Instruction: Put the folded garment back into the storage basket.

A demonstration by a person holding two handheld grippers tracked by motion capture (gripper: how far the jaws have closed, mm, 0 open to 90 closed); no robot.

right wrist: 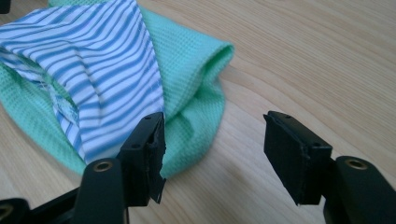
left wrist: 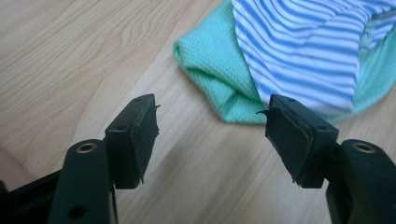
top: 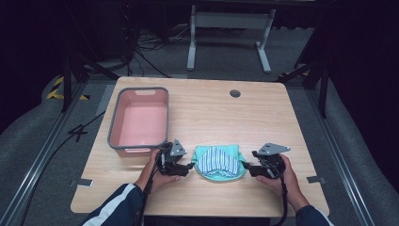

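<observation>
A folded cloth (top: 219, 162), mint green on the outside with a blue-and-white striped layer on top, lies on the wooden table (top: 211, 113) near its front edge. My left gripper (top: 190, 165) sits just left of the cloth, and its jaws stand open. In the left gripper view the cloth (left wrist: 299, 51) lies just beyond the left gripper (left wrist: 212, 105), with bare wood between the pads. My right gripper (top: 247, 165) rests at the cloth's right edge, also open. In the right gripper view the cloth (right wrist: 102, 60) lies behind one jaw of the right gripper (right wrist: 215, 119), and nothing is gripped.
A pink bin with a grey rim (top: 113, 125) stands at the table's left side, close behind my left hand. A round cable hole (top: 235, 93) sits at the far middle of the table. A white metal stand (top: 230, 21) rises on the floor beyond.
</observation>
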